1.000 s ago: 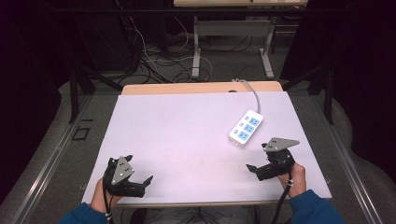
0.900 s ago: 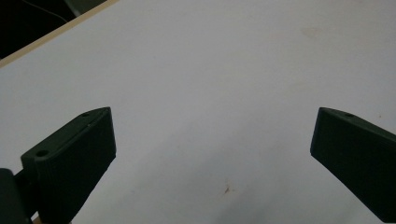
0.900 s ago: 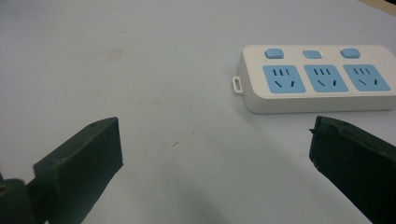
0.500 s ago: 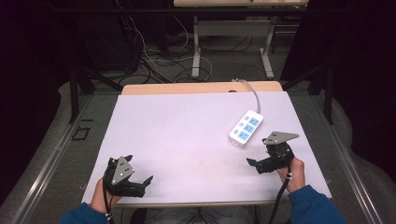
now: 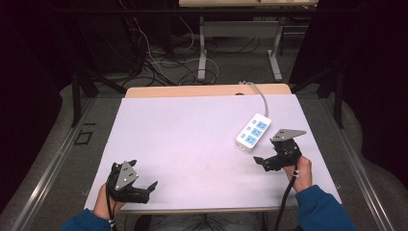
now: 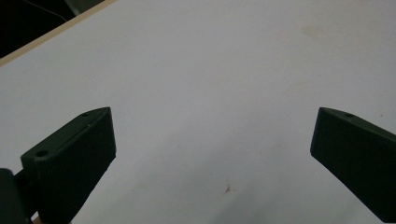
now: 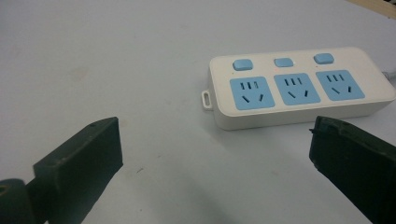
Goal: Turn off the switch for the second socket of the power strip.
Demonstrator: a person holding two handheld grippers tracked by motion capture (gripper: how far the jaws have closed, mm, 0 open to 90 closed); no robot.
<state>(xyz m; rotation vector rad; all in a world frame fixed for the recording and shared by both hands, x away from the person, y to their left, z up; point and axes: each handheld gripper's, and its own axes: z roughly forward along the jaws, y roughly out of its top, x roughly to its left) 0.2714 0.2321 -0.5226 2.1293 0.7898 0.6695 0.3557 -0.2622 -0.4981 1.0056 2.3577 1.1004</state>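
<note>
The right gripper holds its 2 black jaws spread wide, nothing between them. Just beyond its tips lies the white plastic power strip with 3 blue sockets, far and slightly left of that gripper, its long axis running diagonally from near-left to far-right on the pale table. The left gripper, also released and empty, sits at the near left corner, well apart; the right hand is clearly closer.
</note>
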